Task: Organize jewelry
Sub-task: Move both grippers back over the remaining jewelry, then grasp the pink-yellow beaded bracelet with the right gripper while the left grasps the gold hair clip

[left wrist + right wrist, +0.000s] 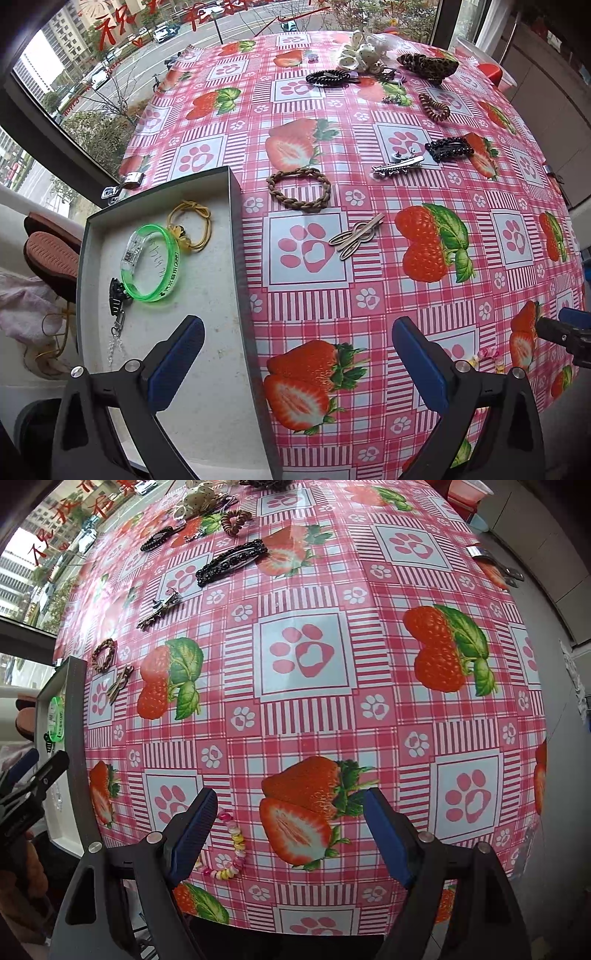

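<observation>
A grey box (pixel 236 229) with a white floor sits at the table's left edge. It holds a green bangle (pixel 153 258), a yellow hair tie (pixel 192 225) and a black clip on a chain (pixel 116 295). My left gripper (pixel 295 354) hangs open over the box's right wall, with nothing between its fingers. My right gripper (pixel 291 827) points down at the table's near edge, open and holding nothing. A pastel bead bracelet (pixel 234 845) lies flat on the cloth just inside its left finger (pixel 195 830), untouched. The same bracelet (pixel 487 356) shows at the lower right of the left wrist view.
On the strawberry tablecloth (pixel 369 280) lie a braided brown bracelet (pixel 298 189), a flat silver hair clip (pixel 356 234), a silver barrette (pixel 397 166), a black beaded clip (pixel 448 147), a brown coil tie (pixel 434 105) and a leopard claw clip (pixel 428 64). A window runs behind.
</observation>
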The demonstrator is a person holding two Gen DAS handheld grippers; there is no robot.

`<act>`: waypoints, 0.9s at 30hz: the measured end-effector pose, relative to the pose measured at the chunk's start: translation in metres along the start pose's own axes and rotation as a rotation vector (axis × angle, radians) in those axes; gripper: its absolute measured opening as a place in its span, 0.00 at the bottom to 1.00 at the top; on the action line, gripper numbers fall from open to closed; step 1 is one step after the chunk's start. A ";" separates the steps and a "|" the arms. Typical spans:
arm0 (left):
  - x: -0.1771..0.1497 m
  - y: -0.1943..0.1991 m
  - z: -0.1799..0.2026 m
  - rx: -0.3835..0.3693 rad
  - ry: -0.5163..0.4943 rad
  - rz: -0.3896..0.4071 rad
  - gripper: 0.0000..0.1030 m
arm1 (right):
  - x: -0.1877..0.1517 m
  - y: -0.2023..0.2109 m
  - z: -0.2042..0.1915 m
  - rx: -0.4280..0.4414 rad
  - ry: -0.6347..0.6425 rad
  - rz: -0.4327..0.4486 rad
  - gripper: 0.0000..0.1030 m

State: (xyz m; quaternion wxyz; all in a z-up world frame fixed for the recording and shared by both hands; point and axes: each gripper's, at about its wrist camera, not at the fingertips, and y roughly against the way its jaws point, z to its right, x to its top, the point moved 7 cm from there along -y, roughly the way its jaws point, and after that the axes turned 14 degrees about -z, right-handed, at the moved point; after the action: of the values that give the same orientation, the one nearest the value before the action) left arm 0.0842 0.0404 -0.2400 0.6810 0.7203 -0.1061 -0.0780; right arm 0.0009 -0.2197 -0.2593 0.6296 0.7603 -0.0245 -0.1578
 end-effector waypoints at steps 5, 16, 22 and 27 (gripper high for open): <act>0.014 -0.010 0.007 0.011 0.003 -0.012 1.00 | -0.013 -0.005 0.002 -0.014 0.018 -0.011 0.81; 0.052 -0.035 0.022 0.006 0.008 -0.013 1.00 | -0.038 -0.039 -0.040 -0.093 0.147 -0.047 0.81; 0.067 -0.048 0.044 0.027 -0.070 -0.007 0.81 | -0.035 -0.048 -0.044 -0.174 0.181 -0.017 0.81; 0.073 -0.056 0.057 -0.015 -0.105 -0.023 0.65 | -0.031 -0.052 -0.048 -0.215 0.209 0.001 0.80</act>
State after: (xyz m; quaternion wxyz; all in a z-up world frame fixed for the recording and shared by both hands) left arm 0.1424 -0.0310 -0.2966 0.6790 0.7113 -0.1328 -0.1240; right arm -0.0239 -0.1566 -0.2956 0.7064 0.7010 0.0580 -0.0791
